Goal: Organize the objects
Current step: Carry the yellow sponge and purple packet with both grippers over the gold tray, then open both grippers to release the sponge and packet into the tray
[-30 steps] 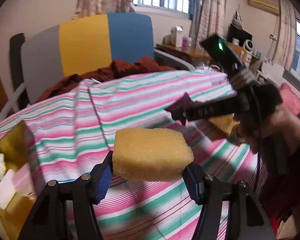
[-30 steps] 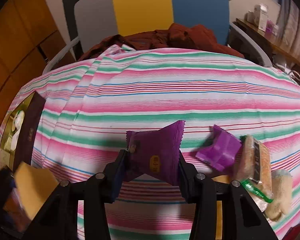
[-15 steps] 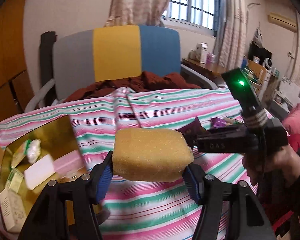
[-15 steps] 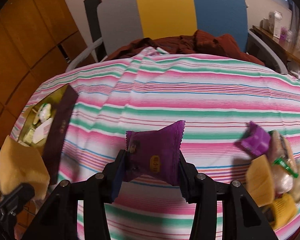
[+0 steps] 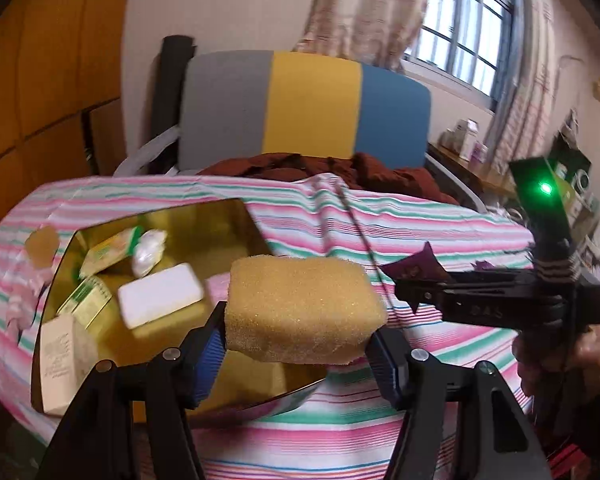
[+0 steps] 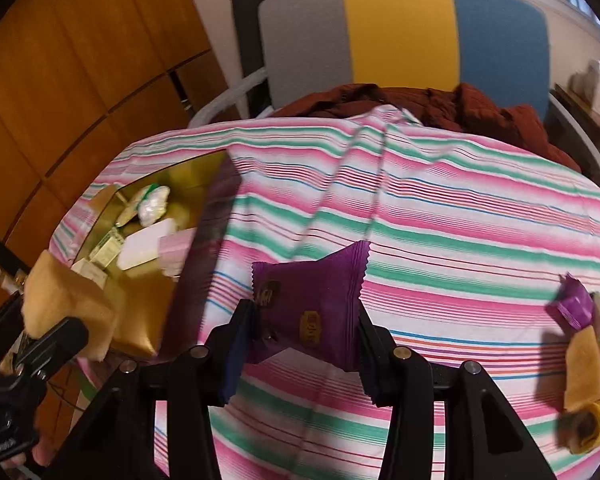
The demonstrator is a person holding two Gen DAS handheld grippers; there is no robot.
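Note:
My left gripper [image 5: 296, 350] is shut on a yellow sponge [image 5: 302, 308] and holds it above the near right part of a gold box [image 5: 204, 220] on the striped cloth. The sponge also shows in the right wrist view [image 6: 66, 312]. My right gripper [image 6: 304, 344] is shut on a purple snack packet [image 6: 312, 300], held above the cloth to the right of the gold box [image 6: 140, 336]. The right gripper also shows in the left wrist view [image 5: 416, 298], with the packet [image 5: 414, 268] at its tip.
The box holds a white bar [image 5: 160, 298], green and white packets [image 5: 112, 250], a wrapped white piece [image 5: 150, 250] and a cream carton [image 5: 60, 360]. More snacks [image 6: 584, 340] lie on the cloth at far right. A tri-coloured chair [image 6: 404, 36] with brown clothing stands behind.
Both grippers have swung left across the table with their loads. The gold box has come into full view under the sponge; the snack pile has slid to the right edge.

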